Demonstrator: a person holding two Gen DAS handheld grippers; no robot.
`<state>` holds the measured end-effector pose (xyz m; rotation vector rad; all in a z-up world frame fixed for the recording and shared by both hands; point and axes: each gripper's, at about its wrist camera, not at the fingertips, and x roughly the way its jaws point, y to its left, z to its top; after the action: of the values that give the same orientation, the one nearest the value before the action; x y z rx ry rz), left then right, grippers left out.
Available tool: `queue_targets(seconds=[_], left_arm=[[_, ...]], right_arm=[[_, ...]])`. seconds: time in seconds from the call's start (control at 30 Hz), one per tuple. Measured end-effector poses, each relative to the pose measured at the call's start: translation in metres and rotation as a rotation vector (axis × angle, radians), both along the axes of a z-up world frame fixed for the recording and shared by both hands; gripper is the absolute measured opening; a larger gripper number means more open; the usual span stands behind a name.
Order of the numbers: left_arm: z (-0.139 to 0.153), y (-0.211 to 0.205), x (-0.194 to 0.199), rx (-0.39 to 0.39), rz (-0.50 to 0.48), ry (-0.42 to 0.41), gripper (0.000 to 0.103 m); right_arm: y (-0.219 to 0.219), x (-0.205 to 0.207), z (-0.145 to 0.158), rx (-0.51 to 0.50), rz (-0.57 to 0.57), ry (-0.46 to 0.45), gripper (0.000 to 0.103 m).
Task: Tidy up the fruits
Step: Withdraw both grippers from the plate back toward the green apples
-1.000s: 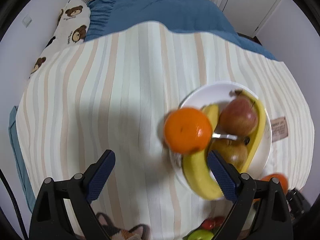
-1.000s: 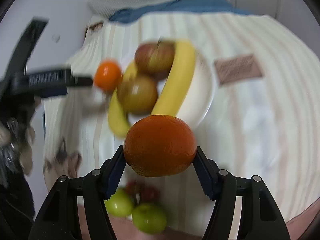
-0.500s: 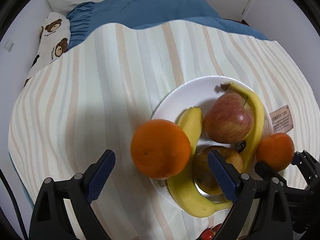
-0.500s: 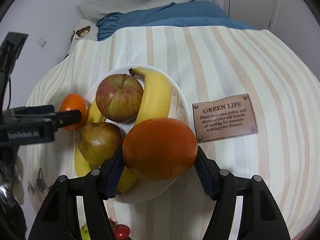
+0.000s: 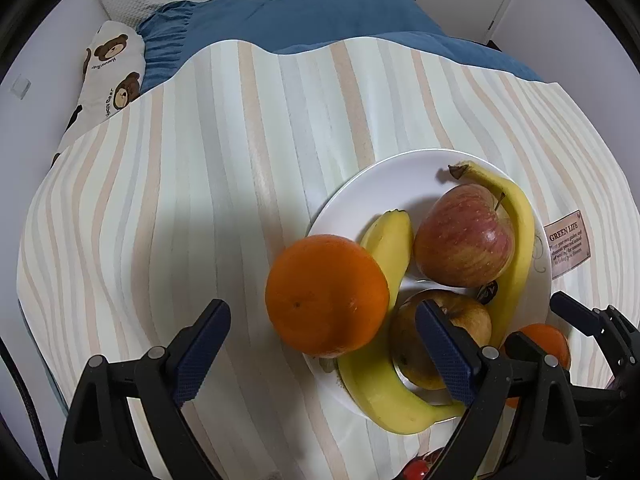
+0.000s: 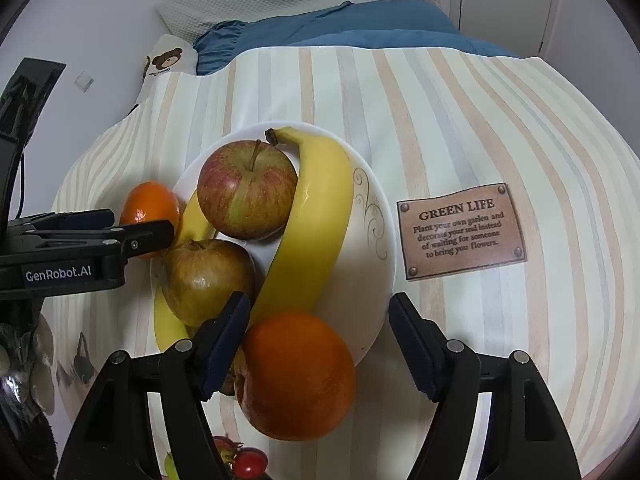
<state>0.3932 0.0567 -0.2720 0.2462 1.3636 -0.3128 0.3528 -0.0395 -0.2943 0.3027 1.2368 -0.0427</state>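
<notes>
A white plate (image 6: pixel 372 264) on the striped cloth holds two bananas (image 6: pixel 316 216), a red apple (image 6: pixel 246 190) and a brownish apple (image 6: pixel 206 280). My right gripper (image 6: pixel 320 340) points down at the plate's near rim. Its jaws are opening around an orange (image 6: pixel 296 376); the right pad stands clear of the fruit. My left gripper (image 5: pixel 322 344) is open over the plate's left rim. A second orange (image 5: pixel 326 300) rests there against a banana (image 5: pixel 390 240), untouched by the fingers (image 5: pixel 204 344).
A brown "GREEN LIFE" label (image 6: pixel 460 232) lies right of the plate. Cherry tomatoes (image 6: pixel 248 464) and something green sit at the near edge. Blue bedding (image 5: pixel 300 12) and a bear-print pillow (image 5: pixel 112 68) lie beyond the cloth's far edge.
Both grippers came down closer to the plate. The right jaws widened off their orange, which now sits at the near rim. The other orange settled against the banana.
</notes>
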Motion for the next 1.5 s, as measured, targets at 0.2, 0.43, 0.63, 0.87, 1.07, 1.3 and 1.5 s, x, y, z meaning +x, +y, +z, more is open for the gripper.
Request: queue_targets(seconds=[0.2, 0.43, 0.63, 0.87, 1.07, 1.3, 1.5], left_arm=[[0.000, 0.004, -0.003, -0.002, 0.004, 0.001, 0.095], [0.015, 0.009, -0.012, -0.015, 0.007, -0.034, 0.095], [0.042, 0.022, -0.047, -0.066, 0.047, -0.064, 0.095], [0.069, 0.035, -0.102, -0.106, 0.103, -0.084, 0.095], [0.106, 0.042, -0.153, -0.121, 0.147, -0.153, 0.095], [0.148, 0.051, -0.191, -0.133, 0.169, -0.243, 0.095], [0.175, 0.055, -0.215, -0.147, 0.184, -0.292, 0.095]], right_arm=[[-0.005, -0.006, 0.011, 0.024, -0.025, -0.020, 0.075], [-0.012, -0.018, 0.027, 0.033, -0.041, -0.029, 0.084], [-0.006, -0.043, 0.045, 0.011, -0.038, -0.003, 0.098], [0.005, -0.077, 0.079, -0.033, -0.011, -0.038, 0.100], [0.013, -0.106, 0.124, -0.079, -0.001, -0.103, 0.100], [0.022, -0.139, 0.174, -0.107, 0.012, -0.187, 0.101], [0.027, -0.164, 0.206, -0.082, 0.016, -0.239, 0.101]])
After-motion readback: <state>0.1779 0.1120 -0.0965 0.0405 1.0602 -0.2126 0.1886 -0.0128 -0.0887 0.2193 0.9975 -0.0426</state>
